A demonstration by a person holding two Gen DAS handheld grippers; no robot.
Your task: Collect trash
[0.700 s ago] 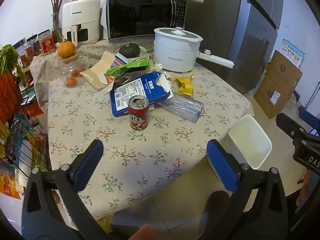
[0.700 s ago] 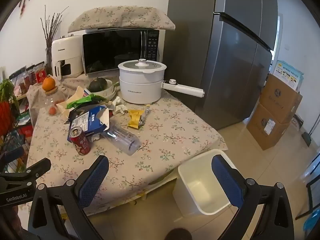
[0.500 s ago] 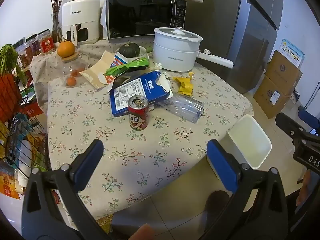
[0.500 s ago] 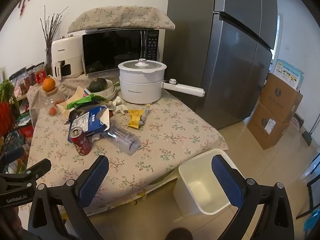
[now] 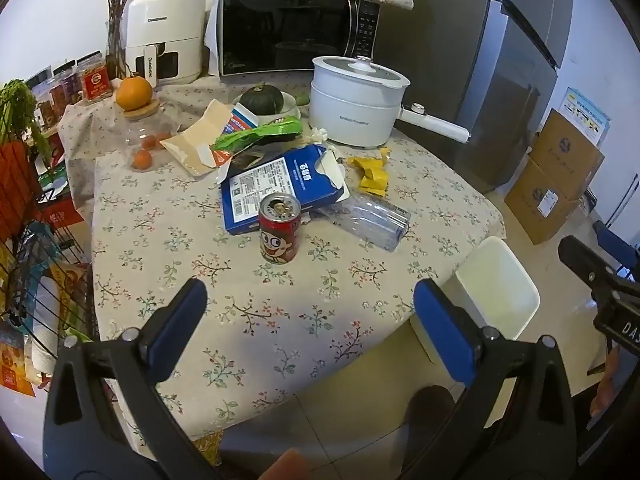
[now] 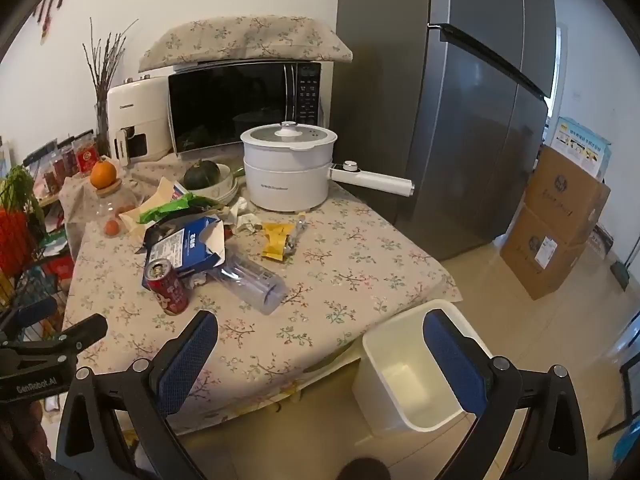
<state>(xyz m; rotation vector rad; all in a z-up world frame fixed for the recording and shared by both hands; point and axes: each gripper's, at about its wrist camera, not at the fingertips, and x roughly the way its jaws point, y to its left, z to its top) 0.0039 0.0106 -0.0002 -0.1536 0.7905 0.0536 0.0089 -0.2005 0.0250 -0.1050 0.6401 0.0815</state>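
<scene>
Trash lies on a table with a floral cloth [image 5: 248,320]: a red drink can [image 5: 279,228] upright, a torn blue carton [image 5: 280,188], a clear plastic cup [image 5: 370,220] on its side, a yellow wrapper [image 5: 372,172], a green wrapper [image 5: 256,134] and torn cardboard [image 5: 200,140]. A white bin [image 6: 404,368] stands on the floor at the table's near right corner. My left gripper [image 5: 310,320] is open and empty above the table's front edge, short of the can. My right gripper [image 6: 320,356] is open and empty, over the table edge and bin.
At the back stand a white electric pot [image 5: 356,104] with a long handle, a microwave [image 5: 292,32], an air fryer [image 5: 166,36], a squash in a bowl [image 5: 264,100] and an orange on a jar [image 5: 134,94]. A grey fridge [image 6: 460,100] and cardboard boxes [image 6: 560,220] are right; a wire rack [image 5: 32,240] left.
</scene>
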